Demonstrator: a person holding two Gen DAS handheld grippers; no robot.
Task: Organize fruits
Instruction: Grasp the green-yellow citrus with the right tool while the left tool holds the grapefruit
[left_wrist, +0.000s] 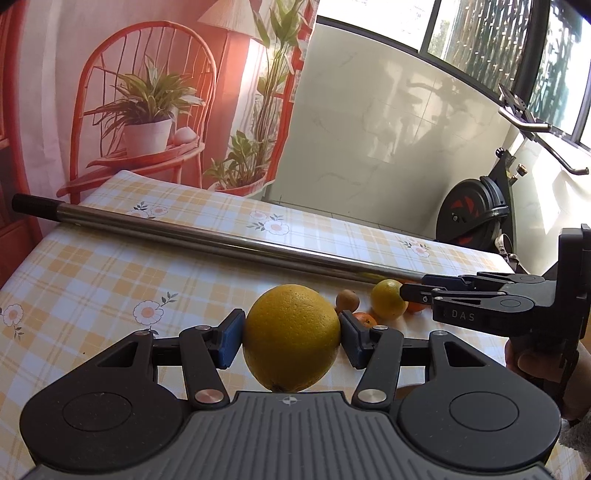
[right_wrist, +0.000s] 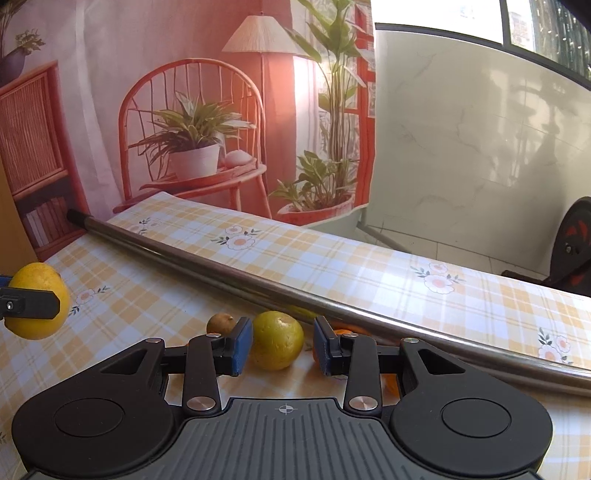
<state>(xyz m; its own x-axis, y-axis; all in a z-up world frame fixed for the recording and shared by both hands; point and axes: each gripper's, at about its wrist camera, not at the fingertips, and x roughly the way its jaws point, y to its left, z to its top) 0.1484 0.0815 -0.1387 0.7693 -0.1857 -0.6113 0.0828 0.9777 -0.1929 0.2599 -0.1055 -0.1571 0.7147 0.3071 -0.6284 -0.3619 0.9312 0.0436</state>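
My left gripper is shut on a large yellow orange and holds it above the checked tablecloth; the same fruit shows at the left edge of the right wrist view. My right gripper is open, its blue pads on either side of a smaller yellow-green citrus that rests on the table, with a gap on the right side. That citrus also shows in the left wrist view. A small brown fruit and small orange tangerines lie beside it.
A long metal pole lies slantwise across the table just behind the fruits. A printed backdrop with a chair and plants hangs behind the table. An exercise bike stands off the table's right end.
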